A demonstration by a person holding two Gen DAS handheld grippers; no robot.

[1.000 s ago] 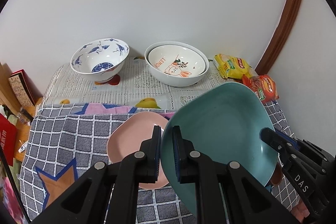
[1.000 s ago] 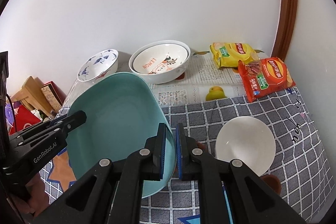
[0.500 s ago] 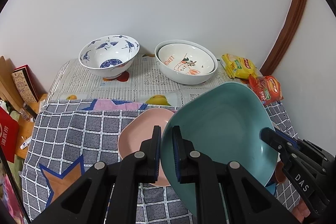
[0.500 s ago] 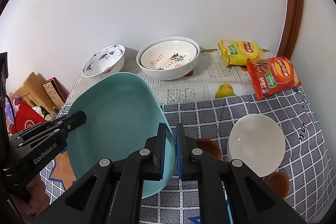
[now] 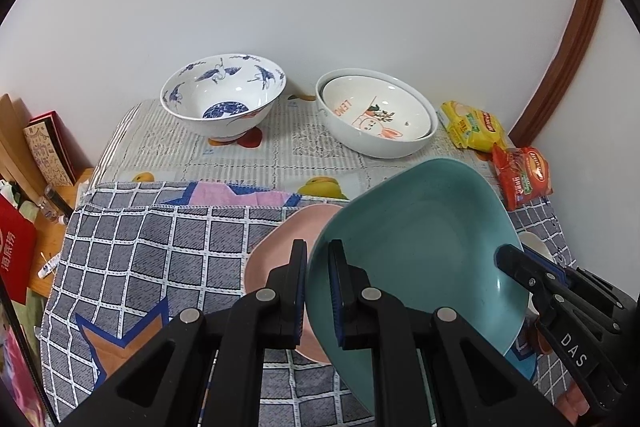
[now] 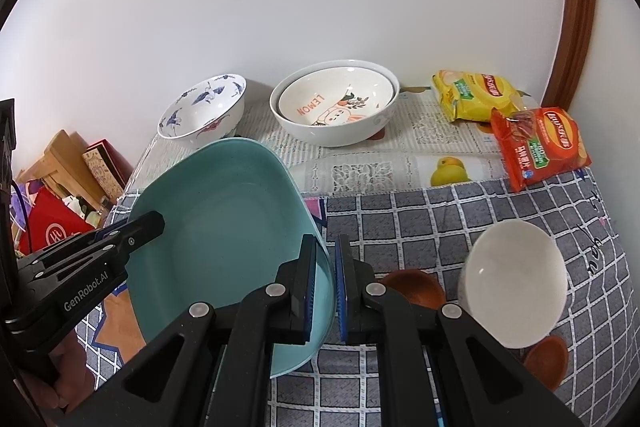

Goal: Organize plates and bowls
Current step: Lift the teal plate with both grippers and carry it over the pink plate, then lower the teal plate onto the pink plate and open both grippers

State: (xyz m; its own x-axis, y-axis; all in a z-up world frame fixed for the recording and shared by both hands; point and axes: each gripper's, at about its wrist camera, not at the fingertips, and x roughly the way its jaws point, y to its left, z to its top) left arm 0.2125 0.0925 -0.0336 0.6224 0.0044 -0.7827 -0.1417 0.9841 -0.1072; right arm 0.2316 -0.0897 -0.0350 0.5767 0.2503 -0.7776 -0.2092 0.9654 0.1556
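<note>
Both grippers hold a large teal plate (image 5: 416, 251) above the table, tilted. My left gripper (image 5: 318, 259) is shut on its left rim. My right gripper (image 6: 327, 255) is shut on its right rim, where the teal plate (image 6: 228, 227) fills the left of the right wrist view. A pink plate (image 5: 276, 255) lies on the checked cloth under the teal plate, partly hidden. A blue-patterned bowl (image 5: 224, 99) and a white lemon-print bowl nested in a bigger white bowl (image 5: 376, 115) stand at the back. A plain white bowl (image 6: 516, 279) sits at the right.
Yellow (image 6: 476, 95) and red (image 6: 536, 143) snack bags lie at the back right. Two small brown dishes (image 6: 412, 287) sit near the white bowl. Boxes and clutter (image 5: 36, 155) stand off the table's left edge. The wall is close behind the bowls.
Both grippers and the teal plate have shifted left and slightly back from the wall; the back bowls now appear further right in the views. The grip on the plate is unchanged.
</note>
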